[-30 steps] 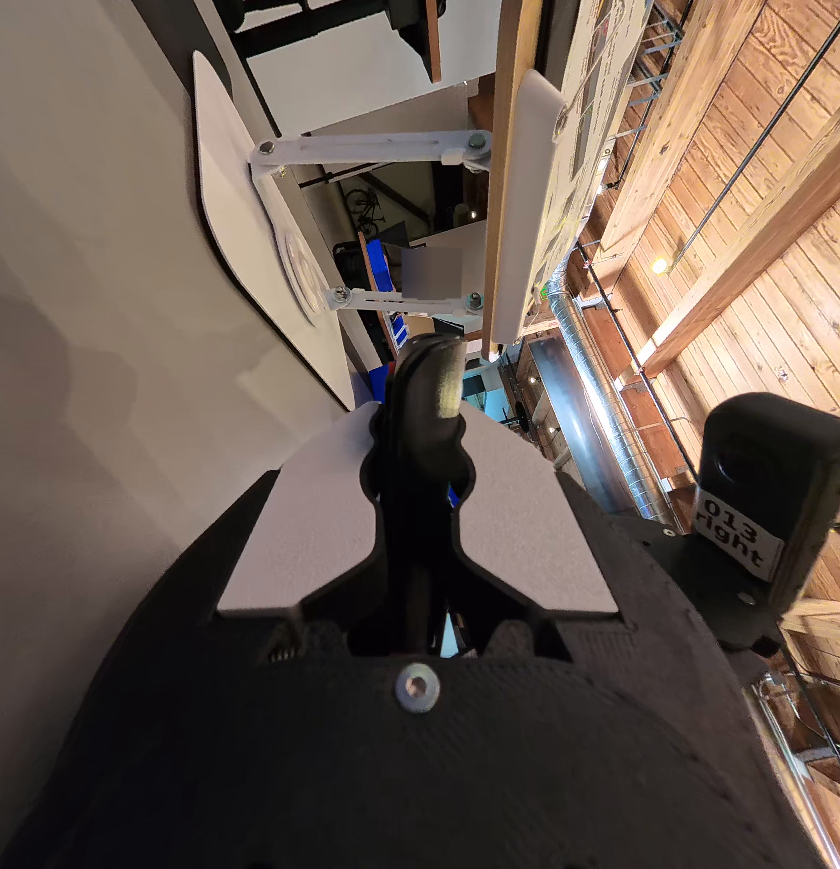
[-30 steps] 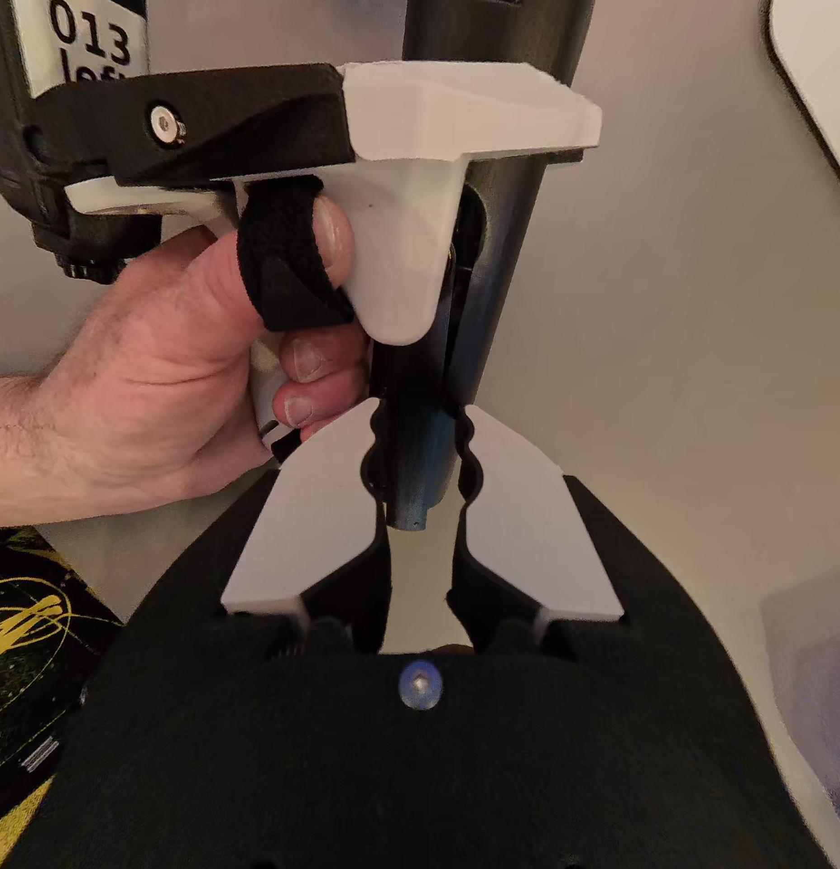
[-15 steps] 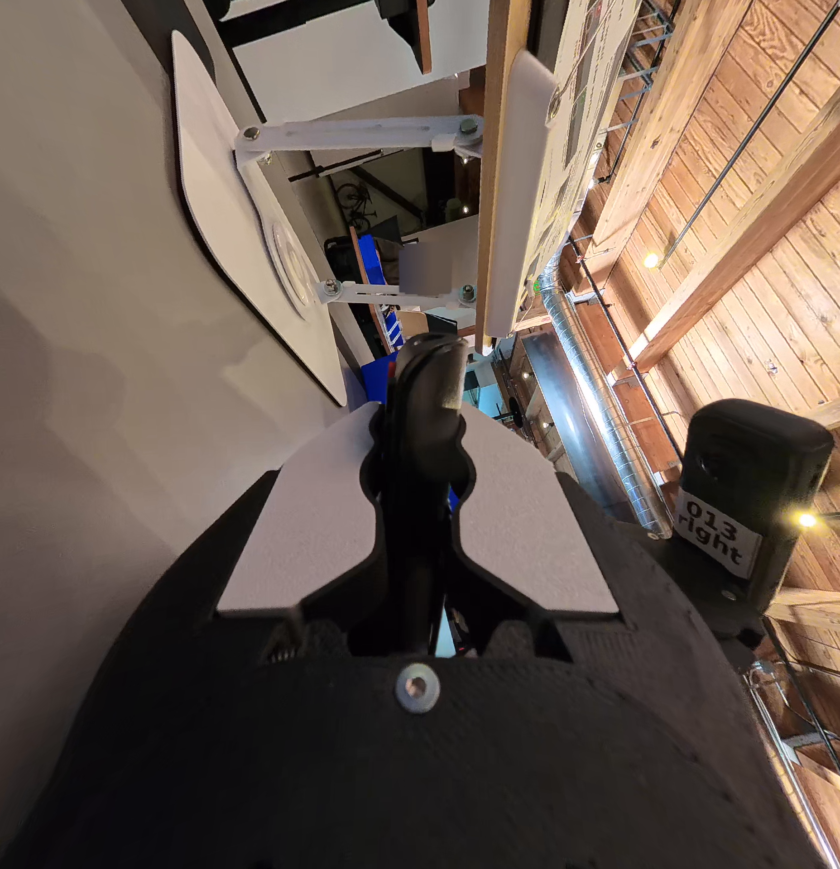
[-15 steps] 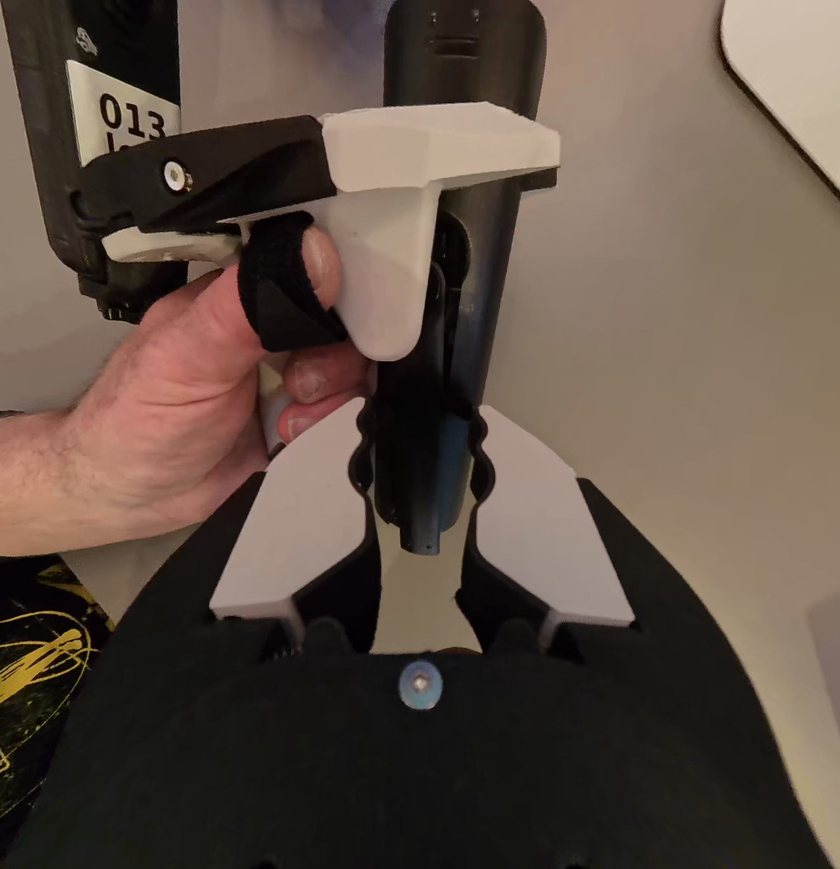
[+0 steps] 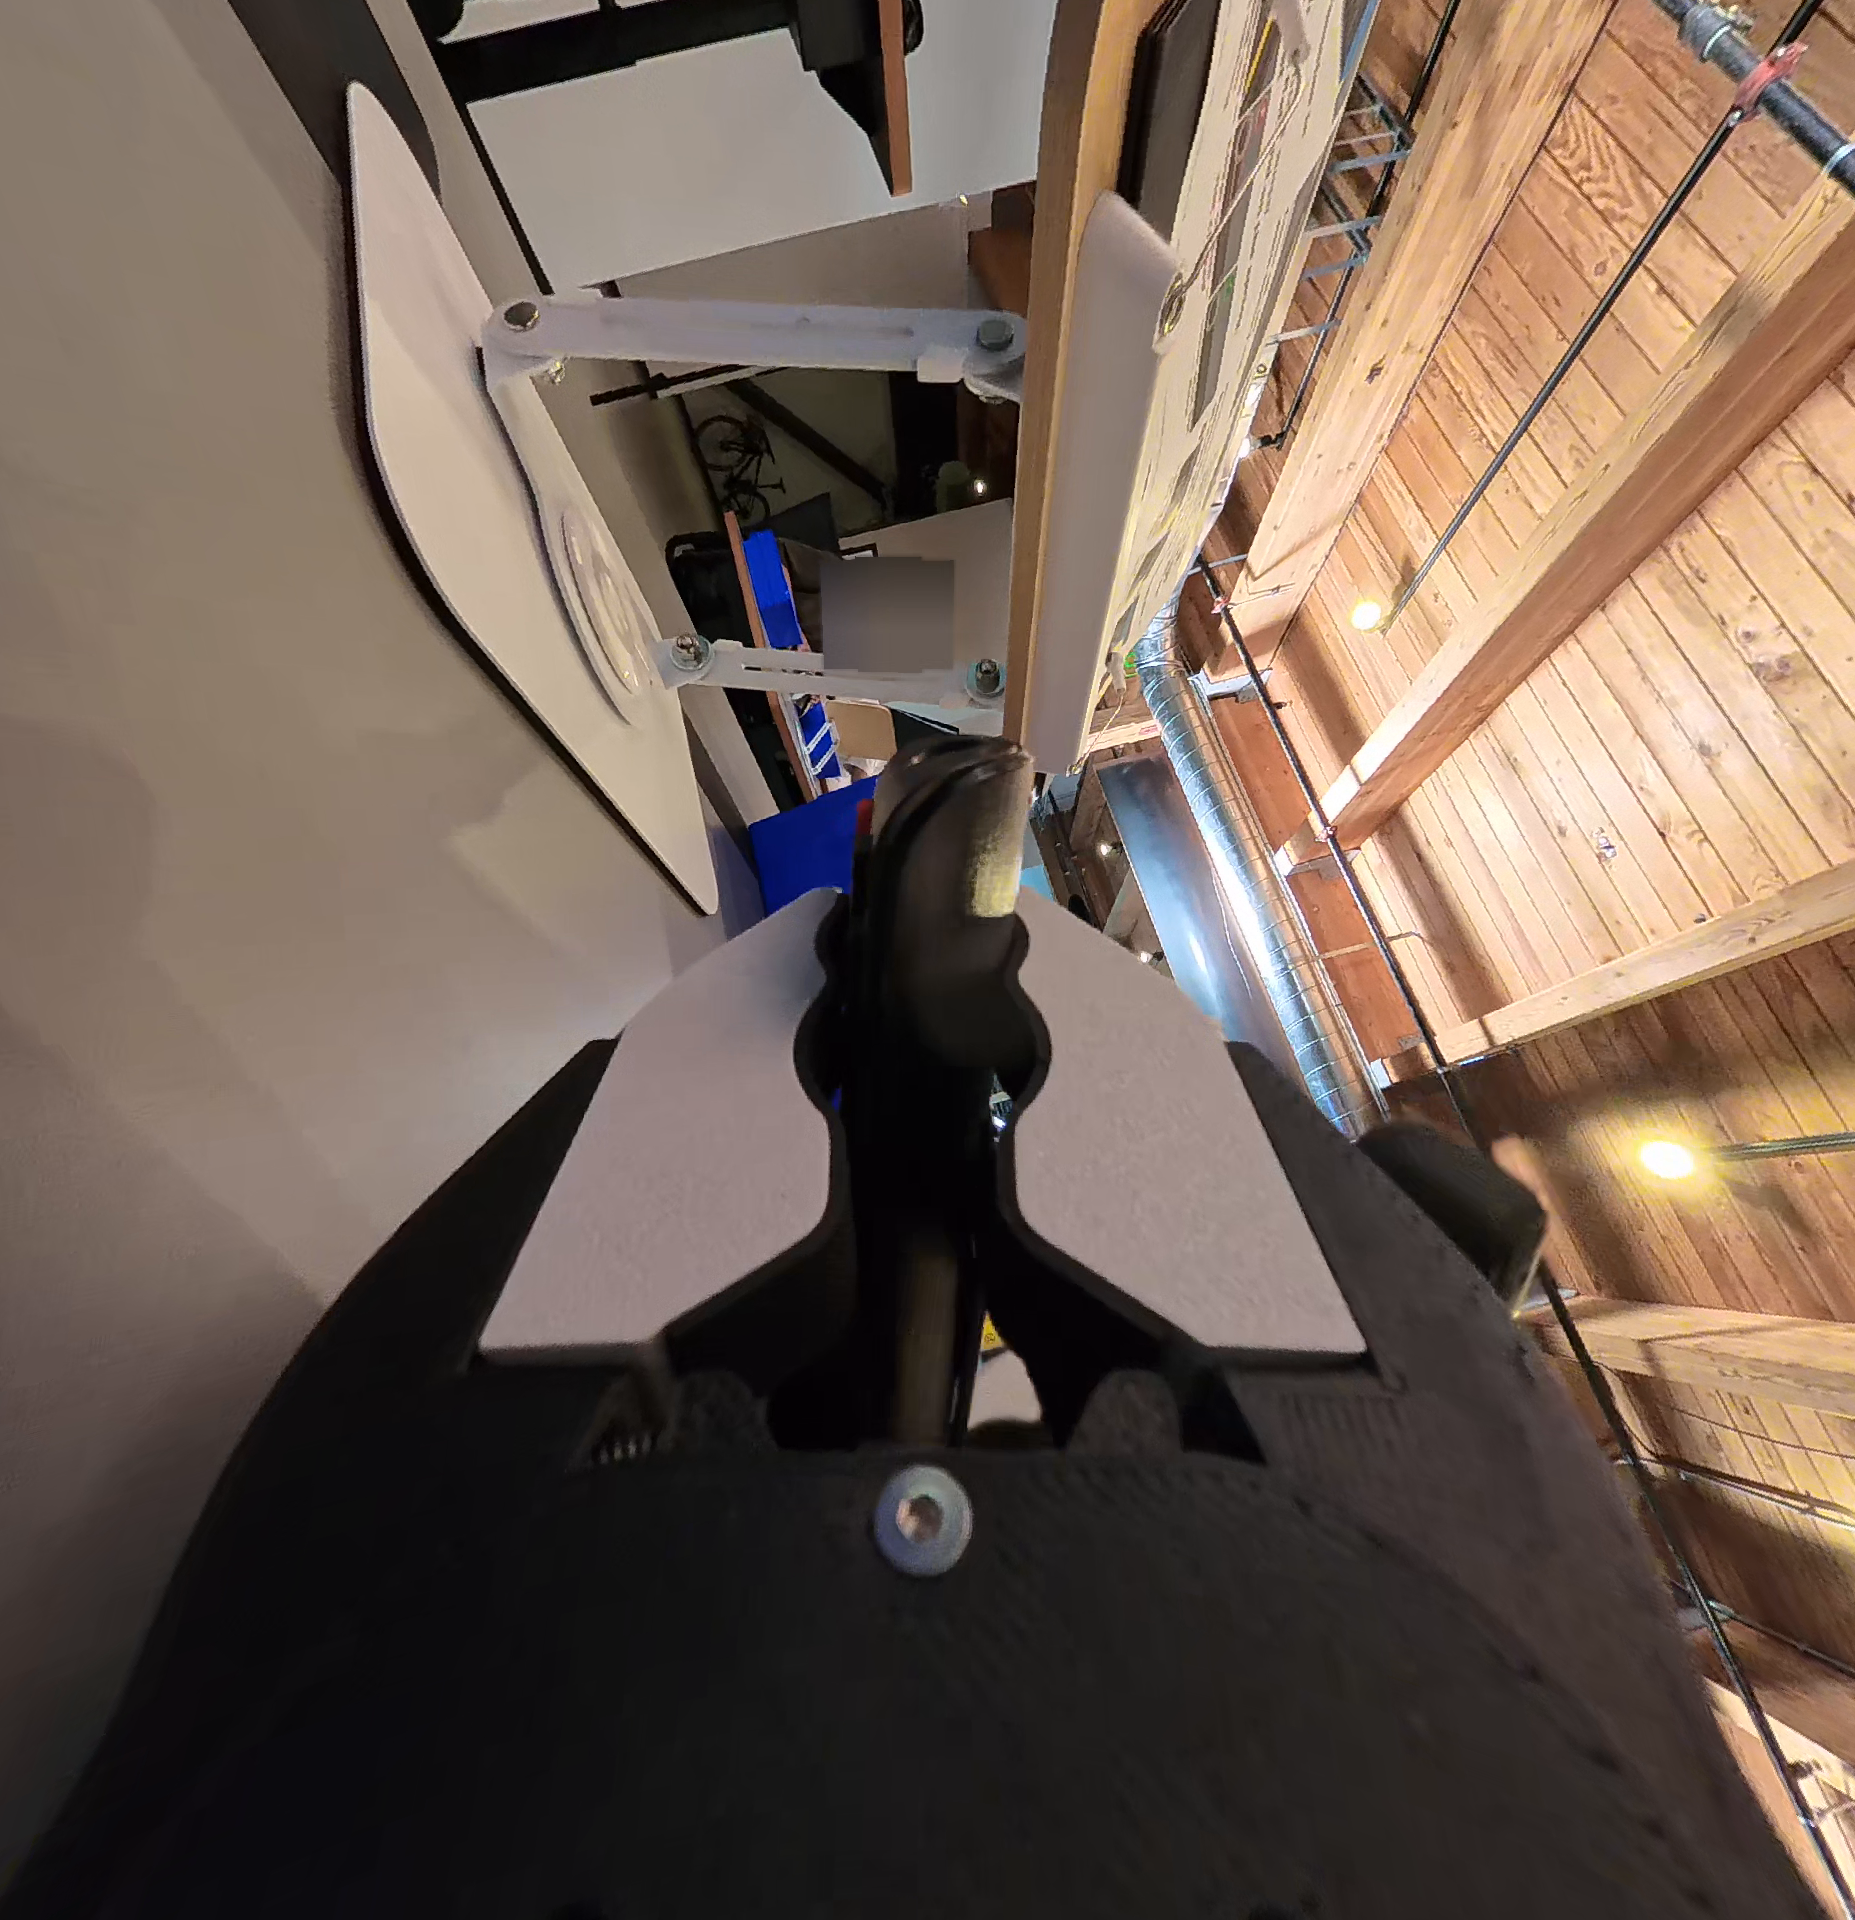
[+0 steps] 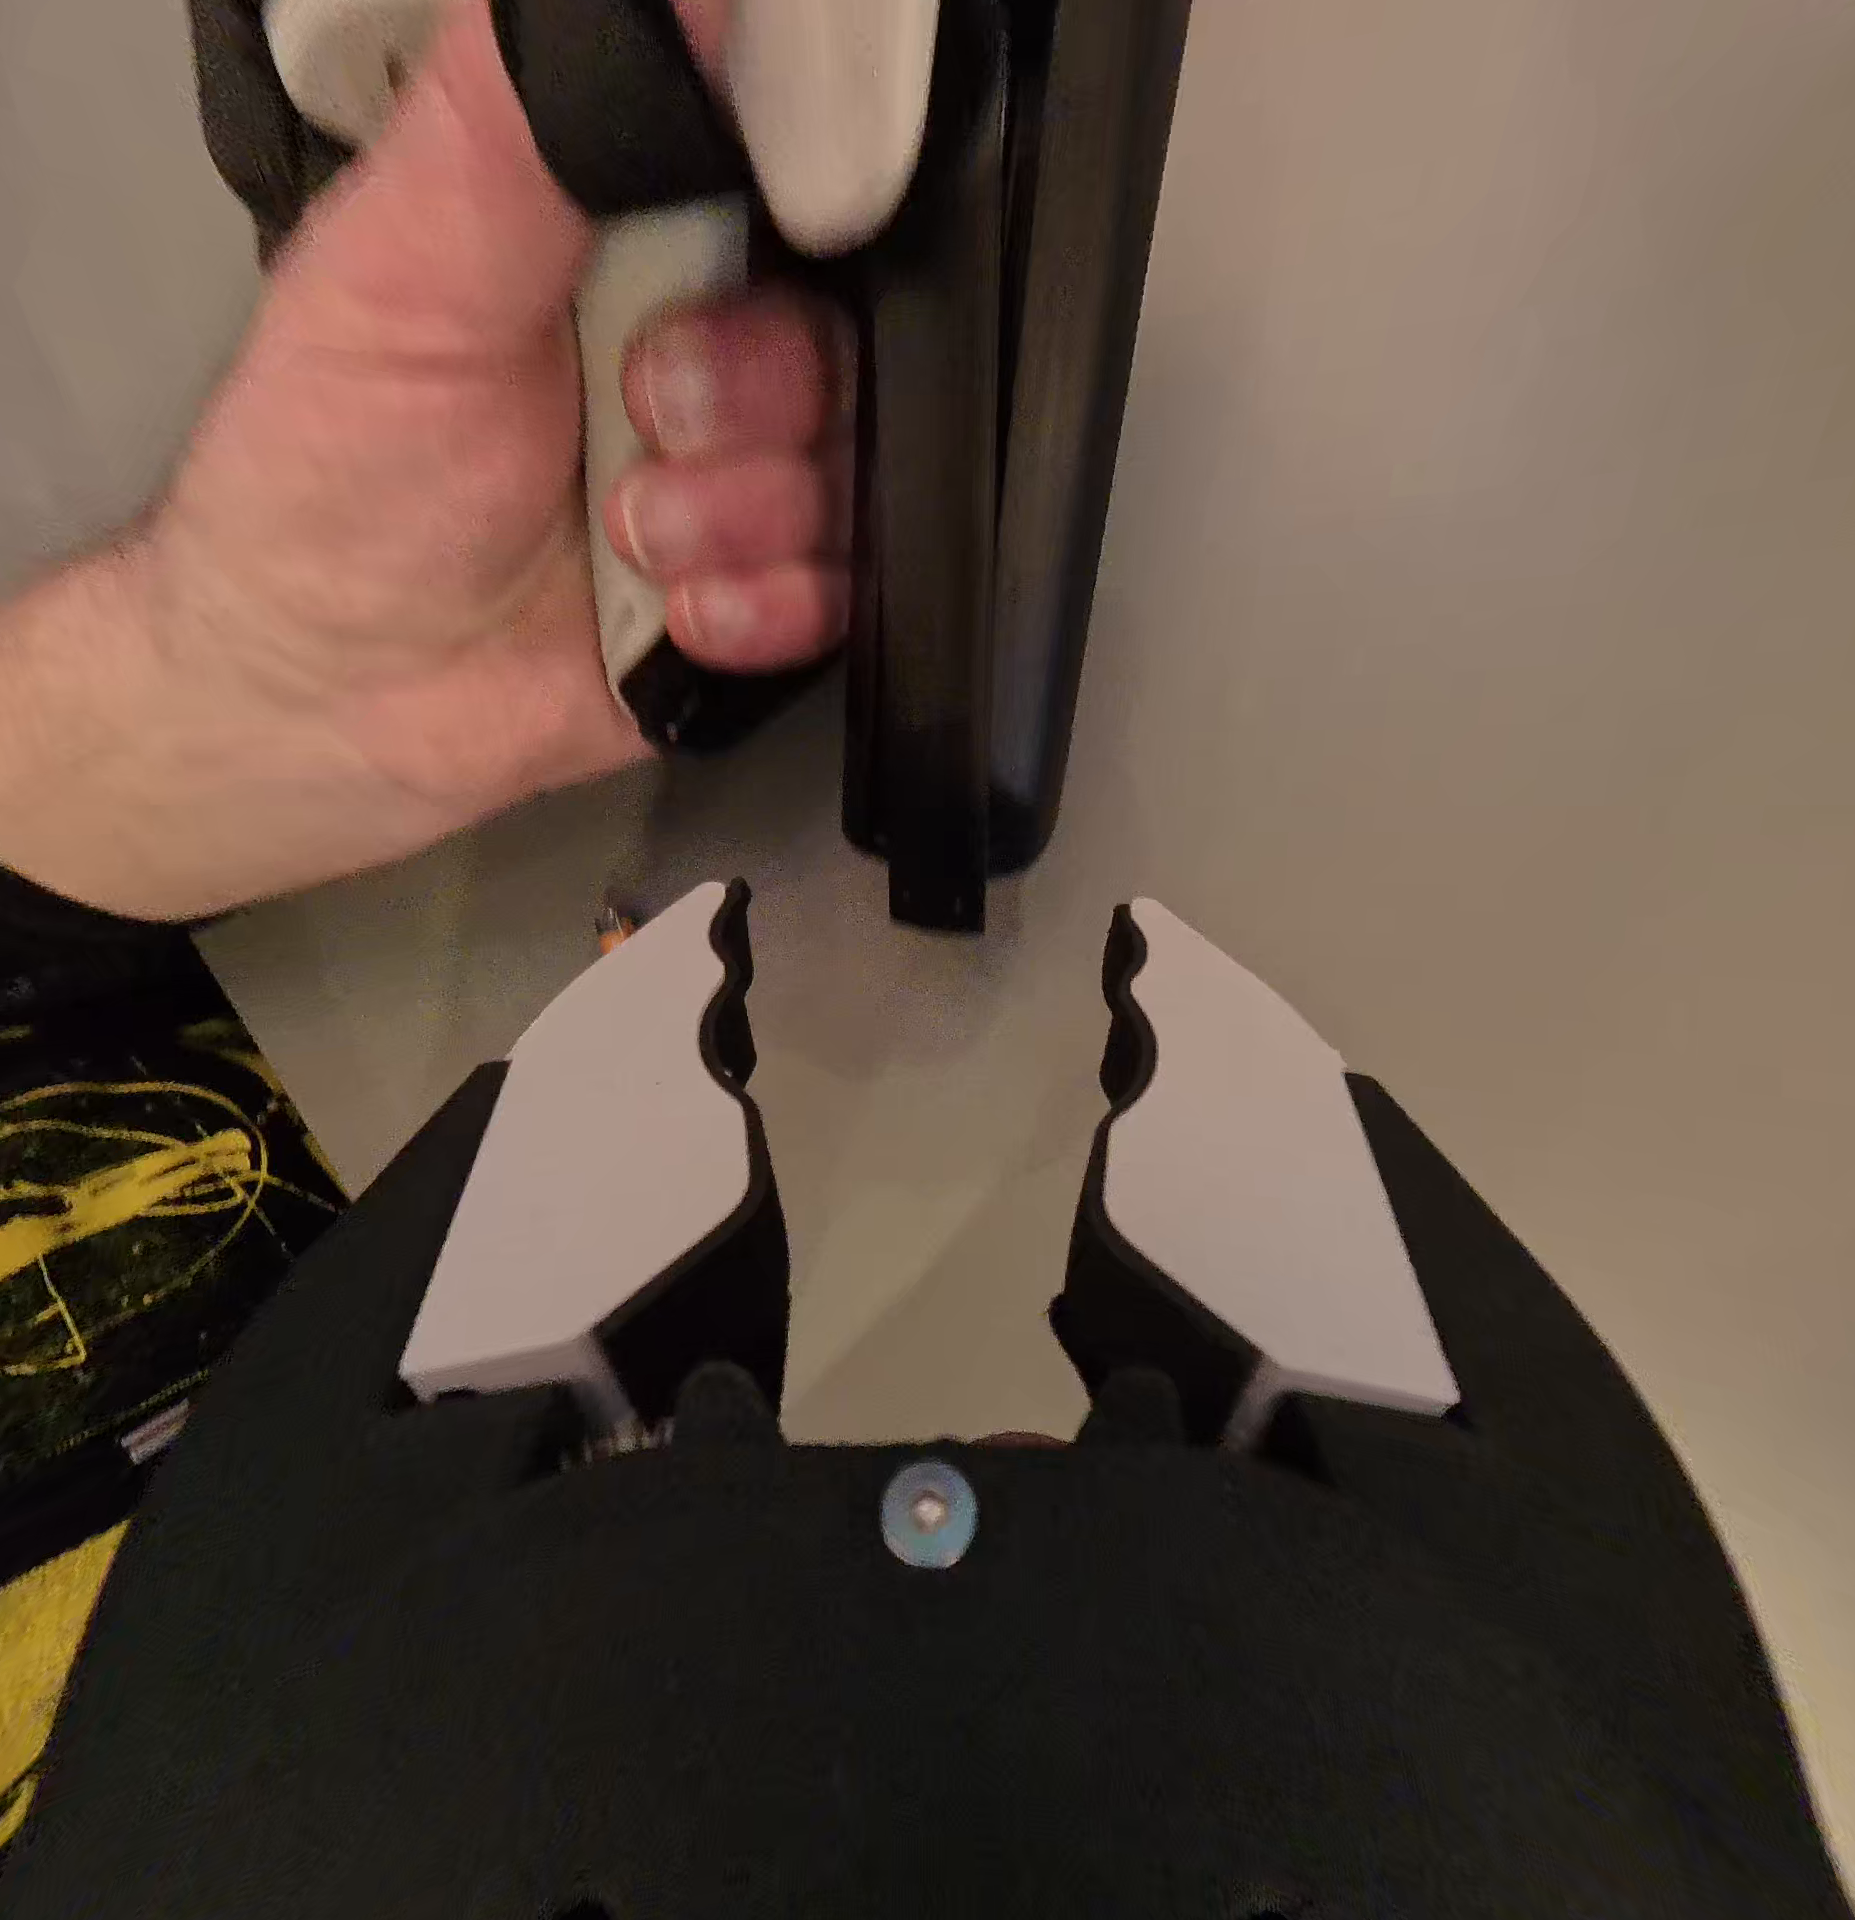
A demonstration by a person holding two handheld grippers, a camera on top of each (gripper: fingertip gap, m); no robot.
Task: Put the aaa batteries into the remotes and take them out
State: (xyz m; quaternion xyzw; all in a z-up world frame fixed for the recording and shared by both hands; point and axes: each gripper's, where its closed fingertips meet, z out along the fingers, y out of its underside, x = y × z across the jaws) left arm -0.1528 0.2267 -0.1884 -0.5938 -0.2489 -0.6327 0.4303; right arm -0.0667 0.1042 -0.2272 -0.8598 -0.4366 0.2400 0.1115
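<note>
My left gripper [image 5: 928, 966] is shut on a long black remote [image 5: 949, 883], which stands edge-on between the white fingers [image 5: 694, 1143]. In the right wrist view the same remote [image 6: 964, 520] hangs above the grey table [image 6: 1474, 727], held by the left gripper's white handle in a person's hand [image 6: 383, 540]. A narrower black part [image 6: 933, 883] sticks out at the remote's near end. My right gripper [image 6: 928, 925] is open and empty, its tips just short of that end. No battery is clearly in view.
A white stand with hinged arms [image 5: 435, 416] rests on the table ahead of the left gripper. A tiny orange thing [image 6: 613, 928] lies on the table by my right gripper's left finger. A black and yellow garment [image 6: 92, 1247] is at the left. The tiny orange thing [image 6: 613, 928] is about 9 centimetres from my right fingertips.
My right gripper was closed around the remote's near end; it has opened and drawn back. The hand and left gripper now sit closer and higher in the right wrist view, blurred by motion.
</note>
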